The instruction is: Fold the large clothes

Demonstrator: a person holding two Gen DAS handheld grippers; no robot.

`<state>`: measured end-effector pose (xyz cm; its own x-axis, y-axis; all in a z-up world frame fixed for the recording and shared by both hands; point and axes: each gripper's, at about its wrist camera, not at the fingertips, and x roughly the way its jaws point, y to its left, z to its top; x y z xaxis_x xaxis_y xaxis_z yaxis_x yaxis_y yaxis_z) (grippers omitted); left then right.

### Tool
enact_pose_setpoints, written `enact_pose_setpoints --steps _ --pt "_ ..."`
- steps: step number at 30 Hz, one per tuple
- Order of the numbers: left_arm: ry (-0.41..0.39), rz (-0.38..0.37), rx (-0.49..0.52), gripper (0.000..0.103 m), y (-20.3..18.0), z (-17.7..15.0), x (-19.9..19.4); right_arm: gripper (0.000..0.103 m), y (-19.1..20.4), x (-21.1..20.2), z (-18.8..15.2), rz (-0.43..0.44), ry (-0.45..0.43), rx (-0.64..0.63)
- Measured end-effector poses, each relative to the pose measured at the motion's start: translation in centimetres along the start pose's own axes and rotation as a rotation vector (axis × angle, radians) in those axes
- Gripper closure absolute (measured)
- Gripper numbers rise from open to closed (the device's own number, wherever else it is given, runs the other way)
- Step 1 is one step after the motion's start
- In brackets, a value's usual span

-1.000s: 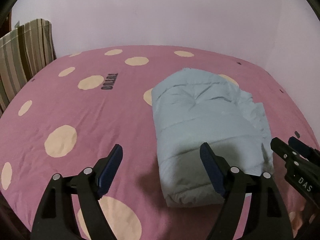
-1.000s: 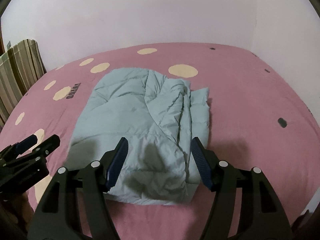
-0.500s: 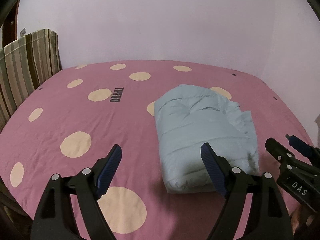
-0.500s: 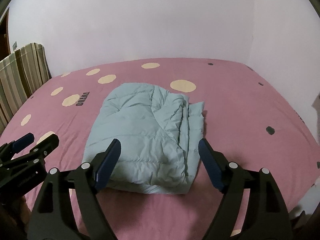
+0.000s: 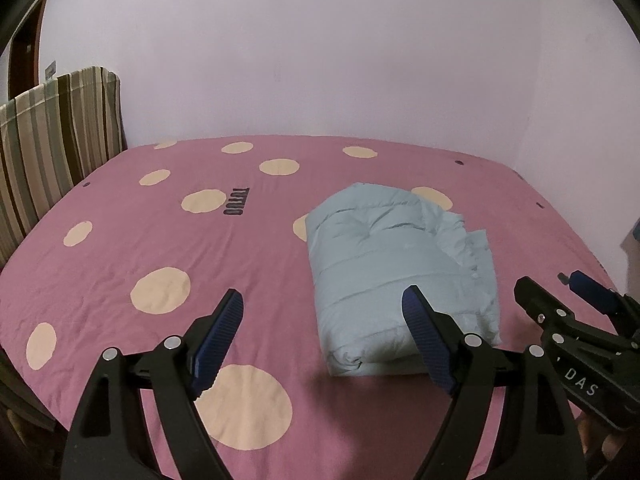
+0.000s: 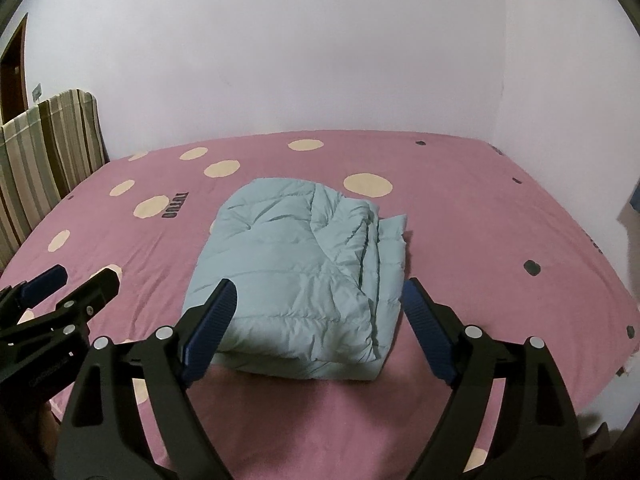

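Note:
A light blue padded jacket (image 5: 392, 256) lies folded into a thick bundle on the pink bed sheet with cream dots (image 5: 160, 240). My left gripper (image 5: 322, 292) hangs open above the sheet, near the bundle's left front corner, holding nothing. In the right wrist view the bundle (image 6: 304, 272) sits straight ahead on the sheet (image 6: 480, 220). My right gripper (image 6: 319, 283) is raised over the bundle's near end, its jaws opening wide and its pads clear of the cloth. Each gripper shows at the edge of the other's view.
A striped cushion (image 5: 52, 132) stands against the bed's left side, also visible in the right wrist view (image 6: 44, 140). Pale walls close off the far and right sides. The bed's near edge runs under both grippers. A dark door frame (image 6: 12, 72) is at far left.
Both grippers have drawn back and risen from the jacket, which now looks smaller and farther off. The right gripper's jaws have spread wider. The folded bundle has stayed put.

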<state>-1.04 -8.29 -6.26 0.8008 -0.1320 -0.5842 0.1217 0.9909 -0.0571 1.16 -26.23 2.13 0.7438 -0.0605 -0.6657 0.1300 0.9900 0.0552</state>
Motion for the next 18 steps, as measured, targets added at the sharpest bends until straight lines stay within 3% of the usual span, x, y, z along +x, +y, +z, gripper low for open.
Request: enact_pose_setpoints --steps 18 --pt "-0.011 0.001 -0.001 0.022 0.03 -0.20 -0.93 0.018 0.86 -0.90 -0.12 -0.004 -0.014 -0.003"
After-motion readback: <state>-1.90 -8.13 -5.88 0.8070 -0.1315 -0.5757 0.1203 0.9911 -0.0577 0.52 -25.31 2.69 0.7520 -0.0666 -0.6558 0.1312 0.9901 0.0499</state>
